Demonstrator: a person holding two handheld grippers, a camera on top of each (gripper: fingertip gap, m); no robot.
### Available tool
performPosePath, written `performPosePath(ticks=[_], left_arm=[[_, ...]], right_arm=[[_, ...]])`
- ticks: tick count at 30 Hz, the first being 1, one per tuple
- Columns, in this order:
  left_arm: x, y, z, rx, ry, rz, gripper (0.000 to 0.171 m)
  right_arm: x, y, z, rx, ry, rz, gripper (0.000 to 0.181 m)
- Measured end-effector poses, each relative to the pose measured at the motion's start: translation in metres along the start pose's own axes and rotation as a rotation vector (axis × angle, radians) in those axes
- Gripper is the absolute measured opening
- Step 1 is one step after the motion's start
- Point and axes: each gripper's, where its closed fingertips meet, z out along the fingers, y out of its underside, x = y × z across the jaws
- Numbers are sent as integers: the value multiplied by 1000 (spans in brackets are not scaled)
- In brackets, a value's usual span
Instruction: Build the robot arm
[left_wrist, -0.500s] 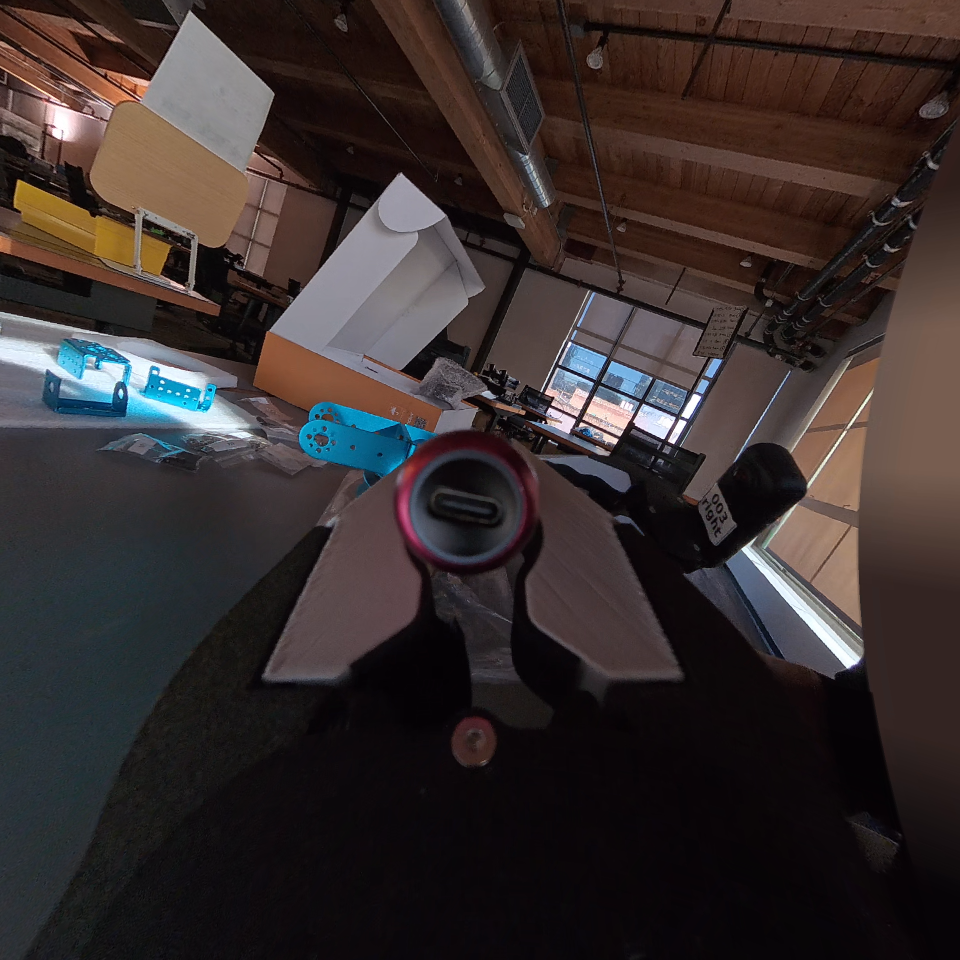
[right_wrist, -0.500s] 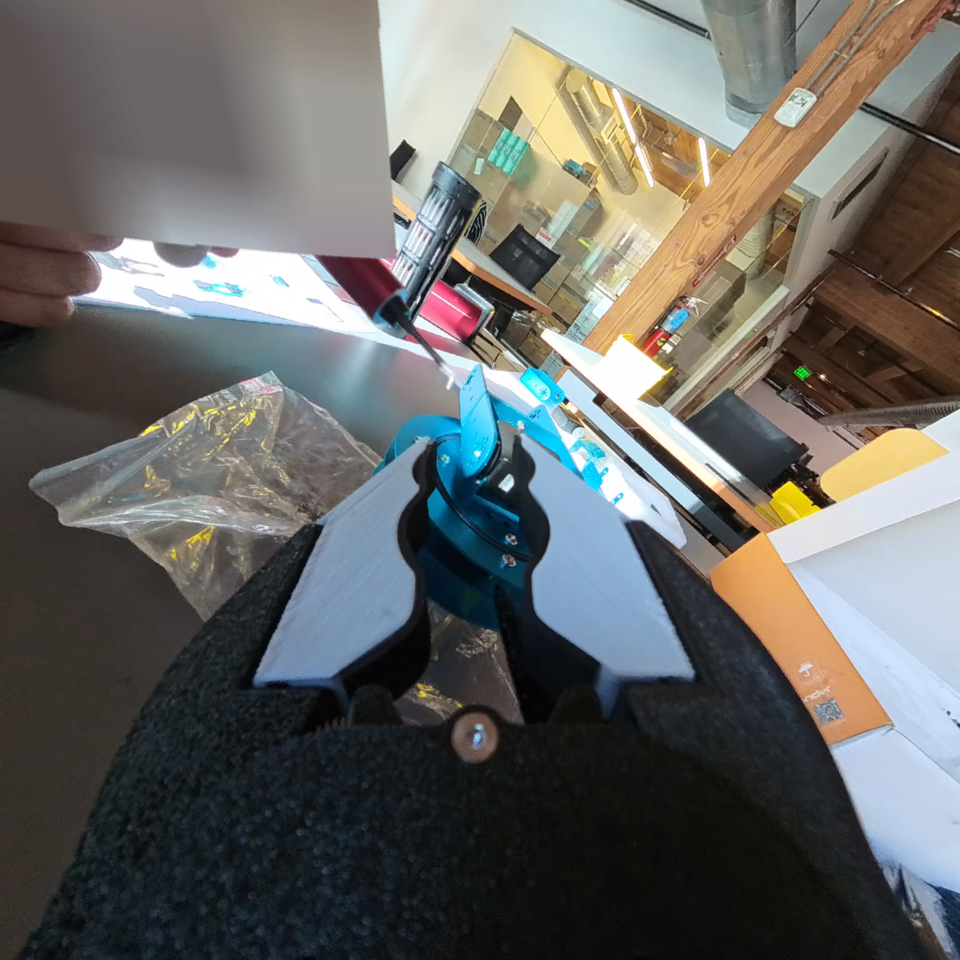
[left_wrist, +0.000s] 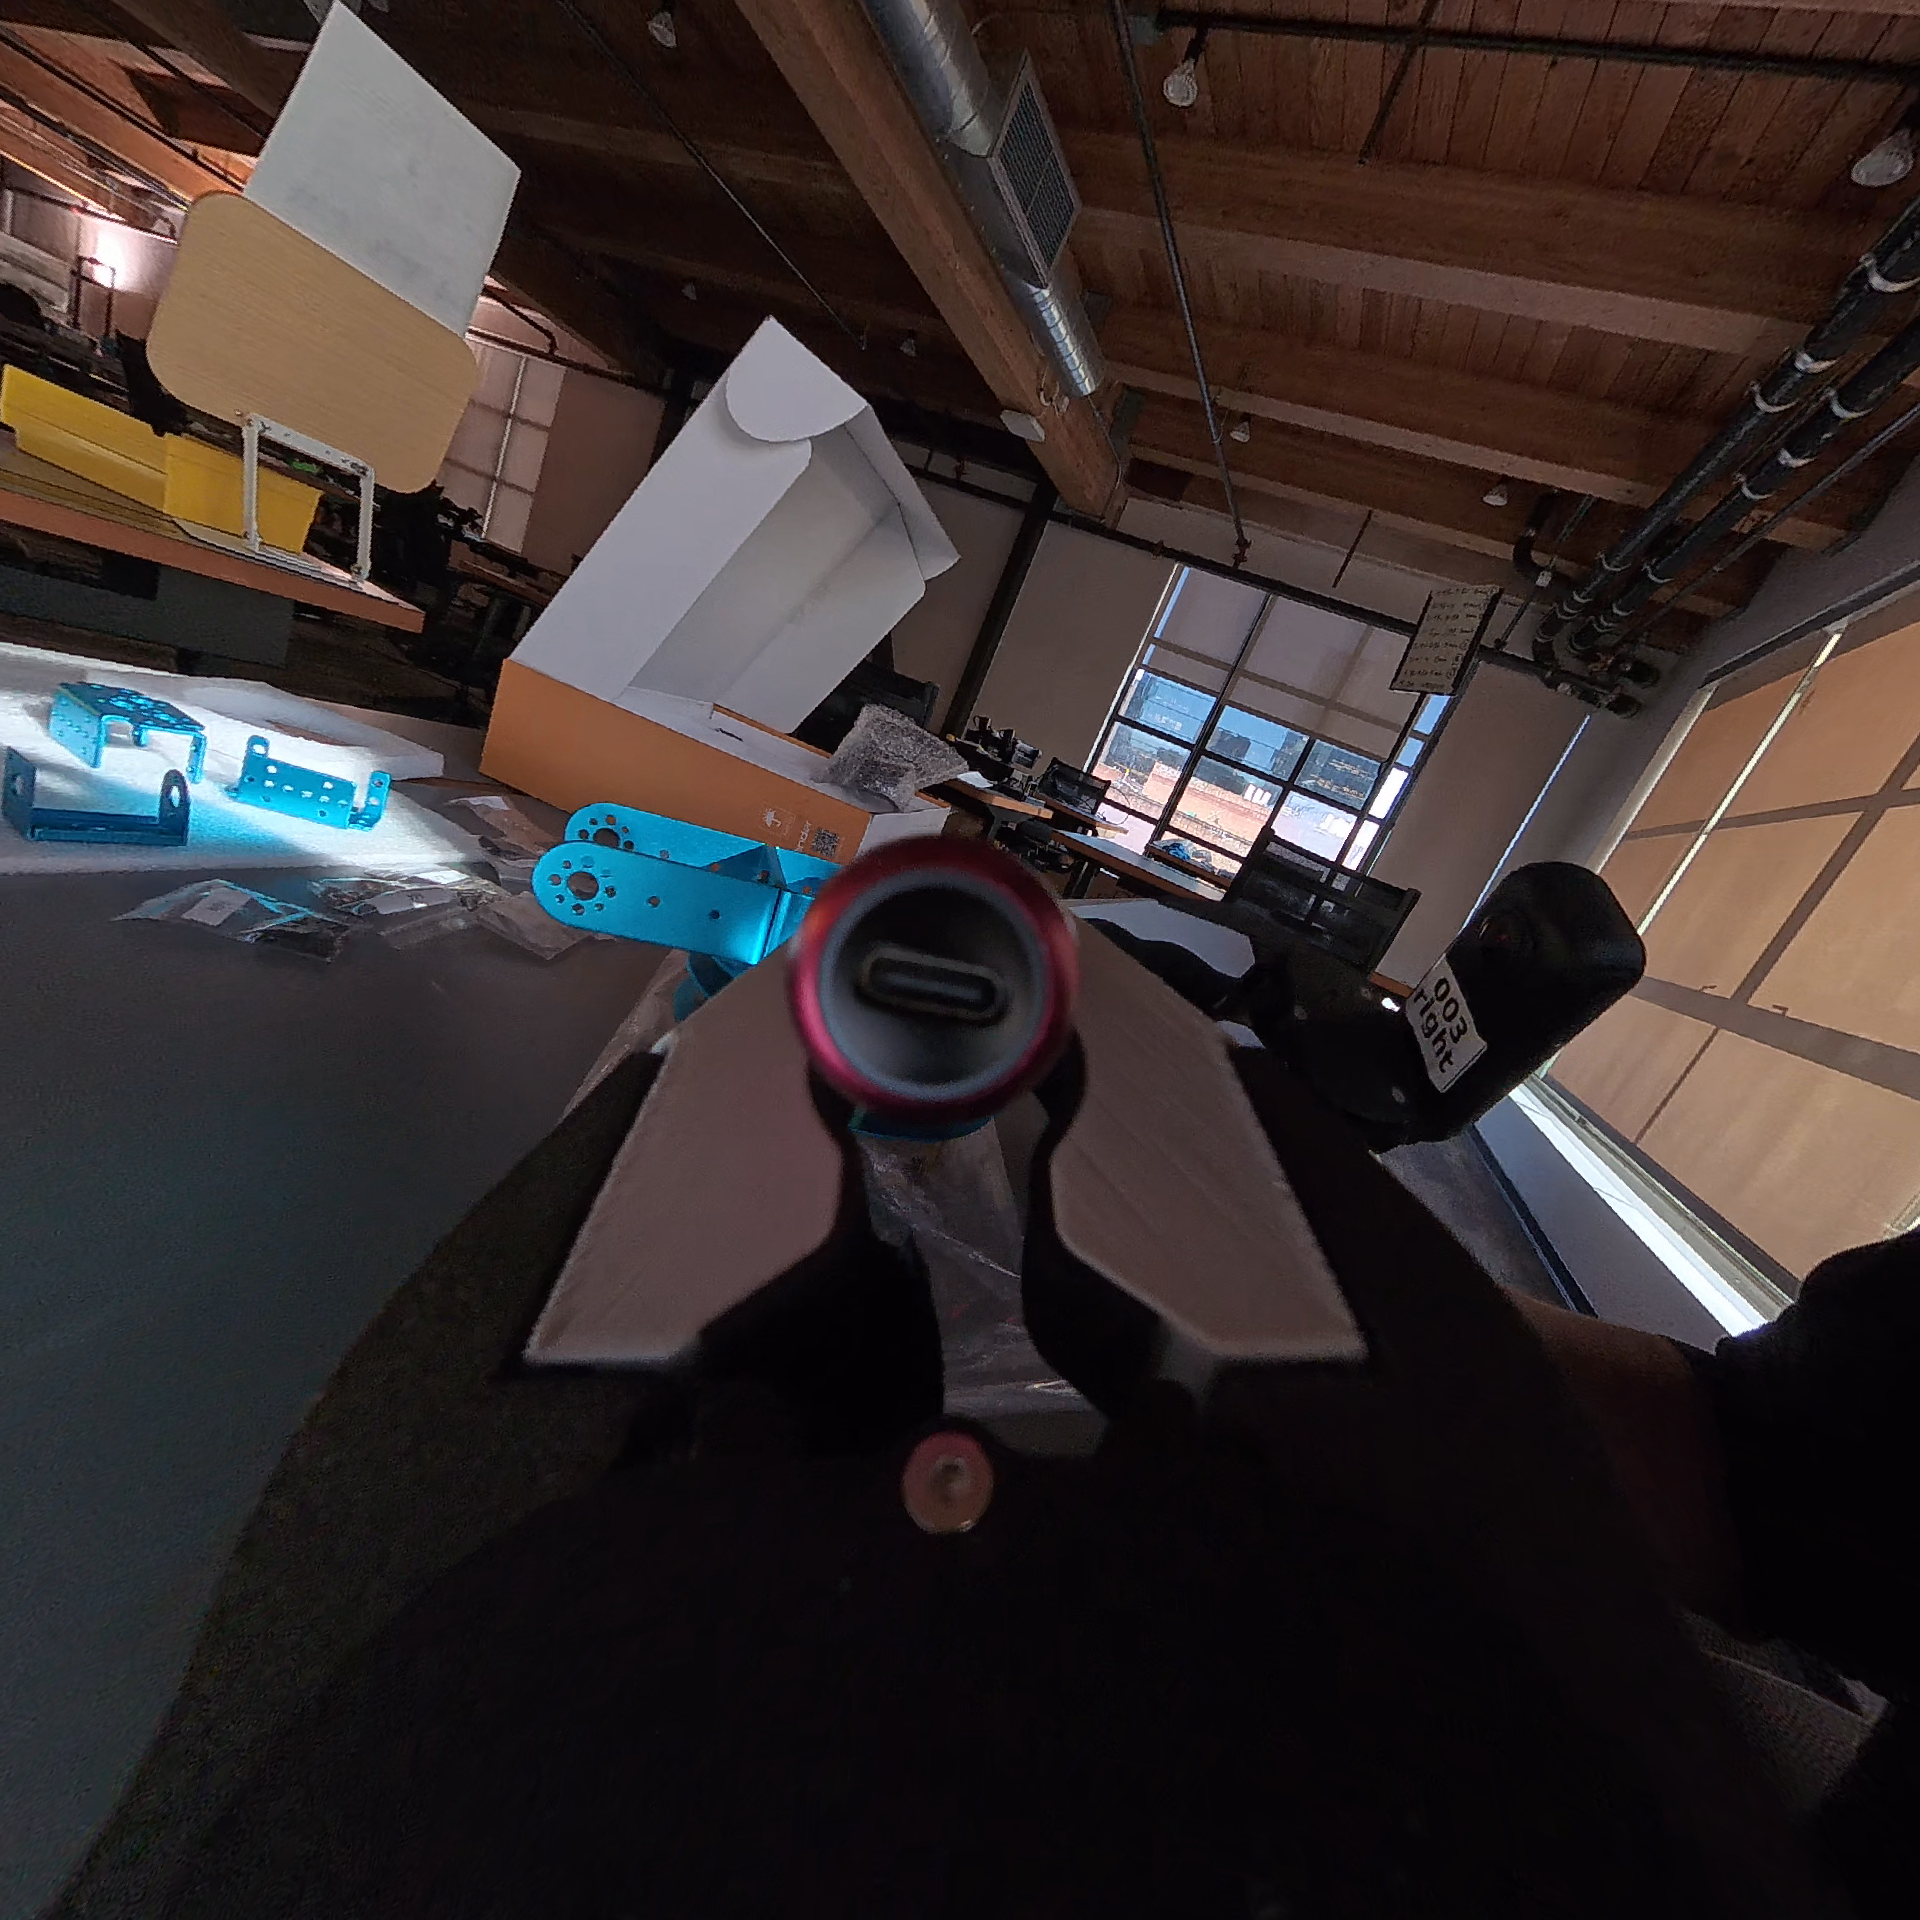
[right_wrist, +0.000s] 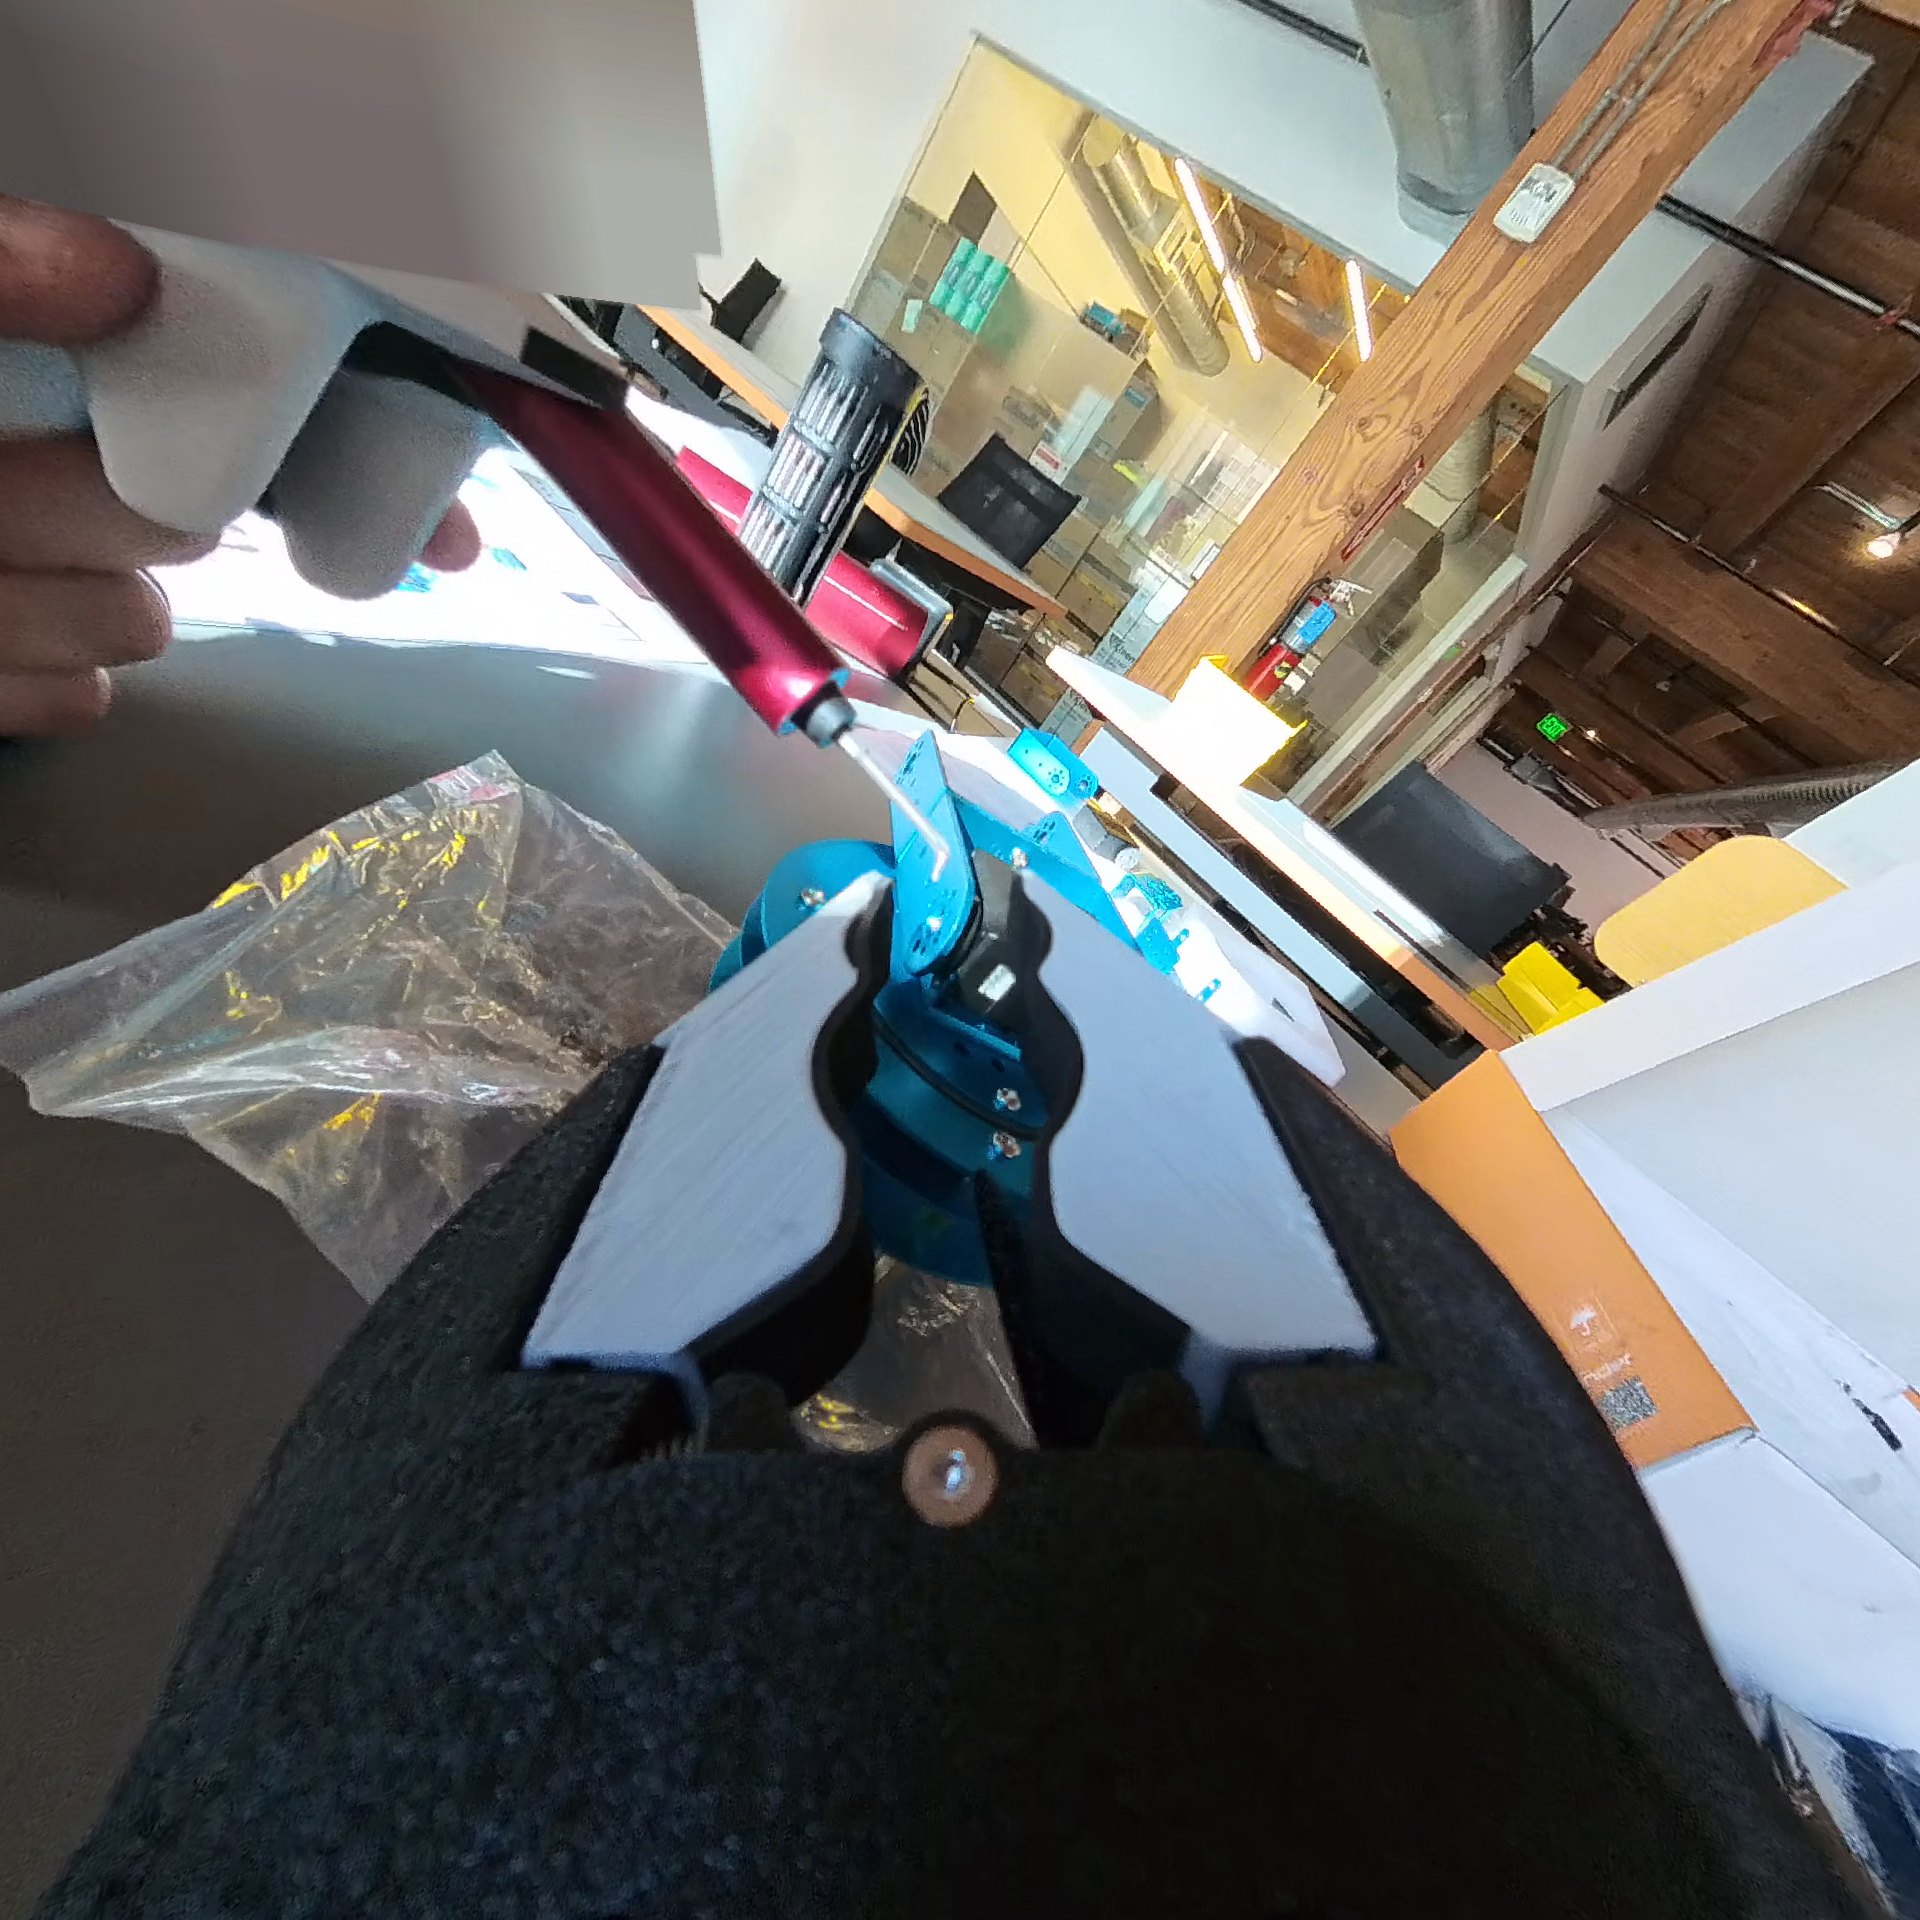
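Left gripper (left_wrist: 935, 1049) clamped on red screwdriver (right_wrist: 675, 561); bit tip touching blue bracket (right_wrist: 930, 862) of blue servo assembly (right_wrist: 935, 1039); right gripper (right_wrist: 951, 935) closed around that assembly, beside plastic bag (right_wrist: 343, 966) on dark table (right_wrist: 156, 1247); orange box (right_wrist: 1538, 1247) right.

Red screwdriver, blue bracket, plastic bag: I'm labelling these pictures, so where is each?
red screwdriver (right_wrist: 675, 551), right wrist view, middle of its barrel.
blue bracket (right_wrist: 930, 894), right wrist view, upright drilled plate.
plastic bag (right_wrist: 343, 977), right wrist view, crumpled middle.

Glossy red screwdriver (right_wrist: 675, 561), seemingly anodised metal; crinkled plastic bag (right_wrist: 343, 966).
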Motion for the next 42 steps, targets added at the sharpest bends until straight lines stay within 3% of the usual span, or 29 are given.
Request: performPosePath(ticks=[8, 42], left_arm=[[4, 0, 0, 1, 21, -2, 20], [9, 2, 0, -9, 41, 14, 19]], right_arm=[[-3, 0, 1, -5, 13, -53, 12], [7, 2, 0, -9, 54, -41, 12]])
